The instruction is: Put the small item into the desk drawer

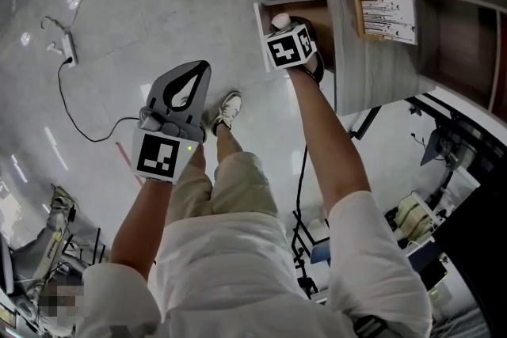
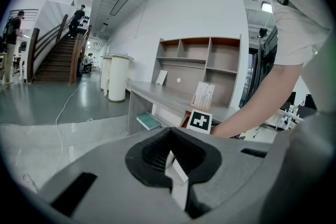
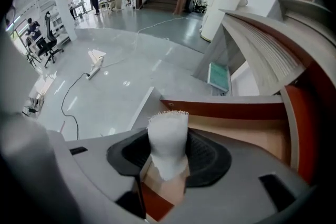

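Over the open desk drawer (image 3: 226, 108), the right gripper (image 3: 169, 165) points steeply down, its jaws clamped on the small item (image 3: 168, 134), a pale, soft-looking roll with a frayed top edge. The left gripper (image 1: 182, 95) hangs well apart above the floor, its jaws pressed together with nothing between them.

Several things could go wrong from here. The roll looks soft, and much of it sticks out past the jaw tips, so it may sag or slide loose. It sits close to the drawer's front wall in the right gripper view. Let go from this spot, it could catch that wall and tumble to the floor instead of landing inside. The desk (image 1: 348, 12) top overhangs the drawer's far part, so a careless push inward might knock the gripper against its edge.

The roll stands upright between the right jaws, held by its lower part. Its free end points toward the drawer's bare wooden bottom, which it does not touch.
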`<state>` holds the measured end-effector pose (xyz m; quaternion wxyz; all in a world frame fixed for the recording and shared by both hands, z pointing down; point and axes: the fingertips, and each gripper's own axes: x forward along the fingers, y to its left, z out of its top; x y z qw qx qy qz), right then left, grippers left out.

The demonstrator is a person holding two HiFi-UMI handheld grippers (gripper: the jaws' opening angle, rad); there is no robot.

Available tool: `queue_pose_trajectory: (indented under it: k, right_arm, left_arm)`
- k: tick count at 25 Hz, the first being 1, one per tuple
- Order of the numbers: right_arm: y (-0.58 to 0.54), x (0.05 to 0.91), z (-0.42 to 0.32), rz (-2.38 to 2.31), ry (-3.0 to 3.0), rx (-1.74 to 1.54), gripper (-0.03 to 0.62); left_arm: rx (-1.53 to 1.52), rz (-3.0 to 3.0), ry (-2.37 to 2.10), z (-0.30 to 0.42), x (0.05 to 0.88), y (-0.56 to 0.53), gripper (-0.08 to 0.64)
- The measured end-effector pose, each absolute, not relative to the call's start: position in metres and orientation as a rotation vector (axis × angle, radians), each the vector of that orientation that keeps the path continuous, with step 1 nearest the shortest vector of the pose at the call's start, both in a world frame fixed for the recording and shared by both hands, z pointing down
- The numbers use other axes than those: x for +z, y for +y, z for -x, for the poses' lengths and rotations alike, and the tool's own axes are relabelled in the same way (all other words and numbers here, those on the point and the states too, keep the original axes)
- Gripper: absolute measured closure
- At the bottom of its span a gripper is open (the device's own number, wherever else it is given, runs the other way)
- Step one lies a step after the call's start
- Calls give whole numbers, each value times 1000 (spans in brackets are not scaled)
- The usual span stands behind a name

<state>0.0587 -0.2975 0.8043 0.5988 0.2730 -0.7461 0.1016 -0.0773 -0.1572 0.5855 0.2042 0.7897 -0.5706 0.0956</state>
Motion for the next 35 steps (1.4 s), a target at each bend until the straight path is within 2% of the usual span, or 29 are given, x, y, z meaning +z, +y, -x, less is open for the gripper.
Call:
queue_pose_trajectory:
  k: [35]
  right_arm:
    - [-290, 845, -67, -492, -1615, 278, 400]
  left_arm:
    - [291, -2104, -1681, 89, 592, -126, 552]
